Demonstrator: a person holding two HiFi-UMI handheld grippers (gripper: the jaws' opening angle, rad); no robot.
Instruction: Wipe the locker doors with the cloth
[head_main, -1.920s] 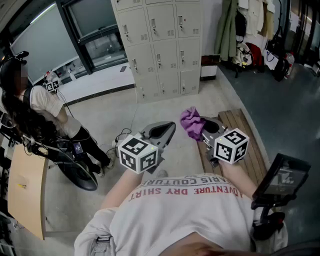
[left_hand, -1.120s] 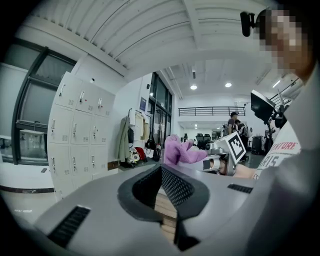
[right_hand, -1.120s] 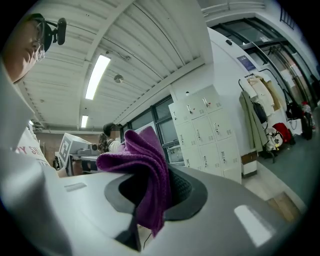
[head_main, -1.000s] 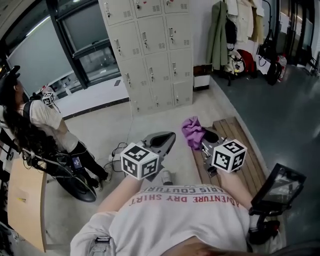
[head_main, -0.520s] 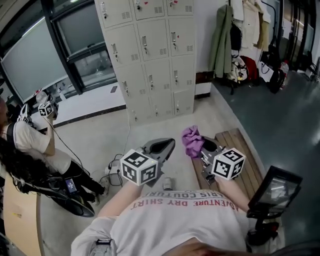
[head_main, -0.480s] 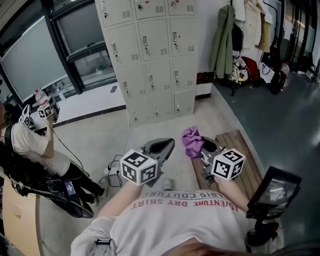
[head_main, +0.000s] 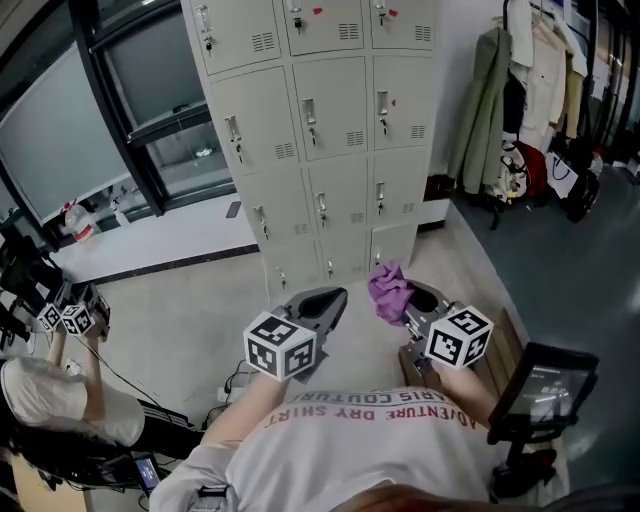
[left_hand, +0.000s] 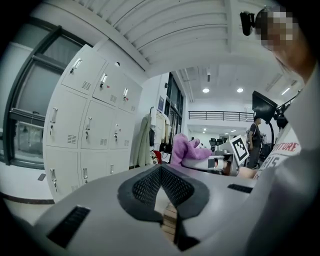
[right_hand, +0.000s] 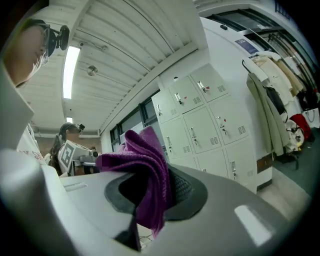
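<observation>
You face locker doors (head_main: 332, 100), far ahead, well apart from both claws. Your right claw (head_main: 408, 298) clamps bunched purple cloth (head_main: 388, 284), tuft aimed at doors. Your left claw (head_main: 322, 303) closed, empty, alongside. Judgement: right claw nearer lower right doors; reach forward first.

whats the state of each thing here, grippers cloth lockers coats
left gripper: shut, nothing between the jaws
right gripper: shut on the purple cloth
purple cloth: bunched, pinched at the jaw tips, clear of the lockers
locker doors: those in view all closed
coats: hanging, right of the lockers
</observation>
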